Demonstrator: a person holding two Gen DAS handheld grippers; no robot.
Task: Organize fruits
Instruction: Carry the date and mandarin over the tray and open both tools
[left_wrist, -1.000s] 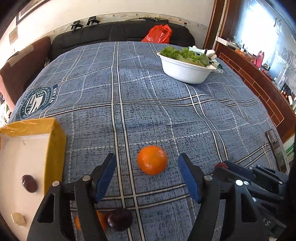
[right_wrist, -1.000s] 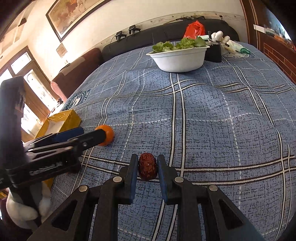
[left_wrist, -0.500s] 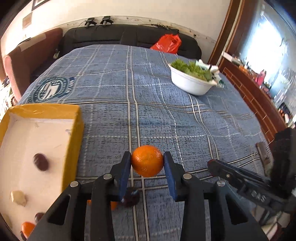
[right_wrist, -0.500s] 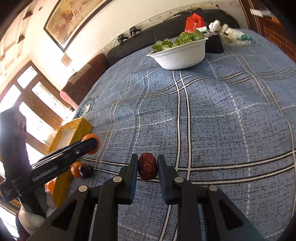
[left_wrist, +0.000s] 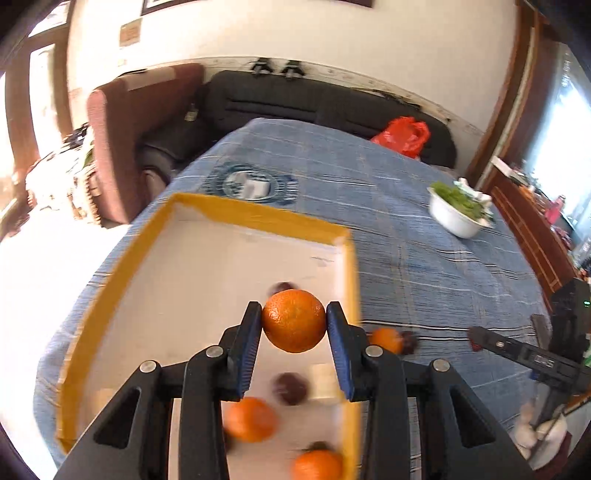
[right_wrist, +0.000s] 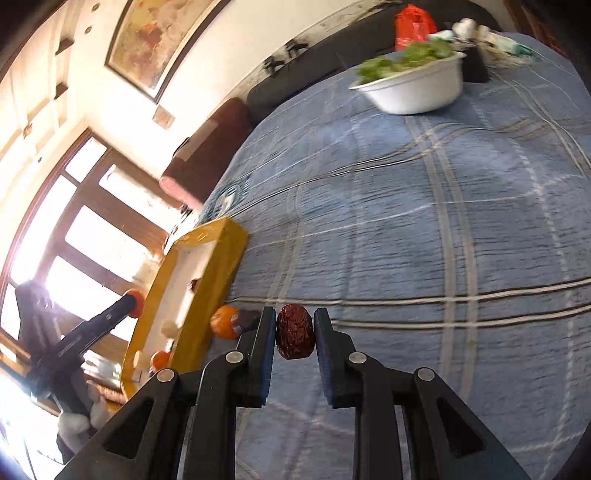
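Cloth (left_wrist: 424, 280), blue plaid, bears a yellow-walled tray (left_wrist: 258, 219) with oranges and dark fruits inside. Left gripper (left_wrist: 294, 320) is clamped on an orange (left_wrist: 294, 320) above the tray; right gripper (right_wrist: 295, 331) pinches a date (right_wrist: 295, 331) over the cloth.

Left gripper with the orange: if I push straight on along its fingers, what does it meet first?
Probably the white floor of the yellow box, near a dark fruit just past the held orange; depth is unclear.
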